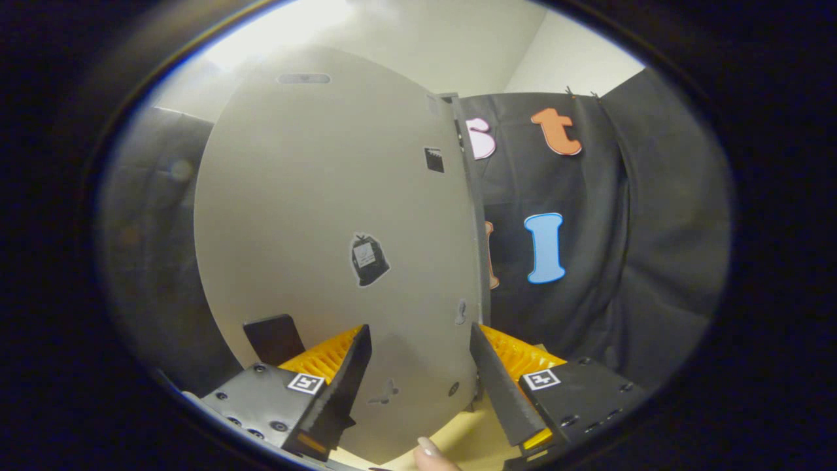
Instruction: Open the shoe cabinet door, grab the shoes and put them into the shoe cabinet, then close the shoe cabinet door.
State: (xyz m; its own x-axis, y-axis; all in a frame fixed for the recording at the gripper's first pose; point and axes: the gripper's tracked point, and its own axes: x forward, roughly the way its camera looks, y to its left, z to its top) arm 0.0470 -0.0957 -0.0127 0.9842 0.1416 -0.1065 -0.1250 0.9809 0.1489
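Note:
The shoe cabinet's grey door (314, 216) stands close in front of me, its flat face carrying a few small dark stickers (368, 260). Its right edge (476, 235) runs upright just above my right finger. My gripper (418, 333) is open, and the fingers (346, 379) point at the door's lower right part with nothing clamped between them. A small dark block (271, 337) sticks out from the door's lower left, beside the left finger.
The booth's black cloth wall (621, 248) hangs to the right of the door's edge and behind it on the left. A person's fingertip (428, 453) shows below, between my fingers. A pale wooden surface (474, 428) lies under the door's lower right corner.

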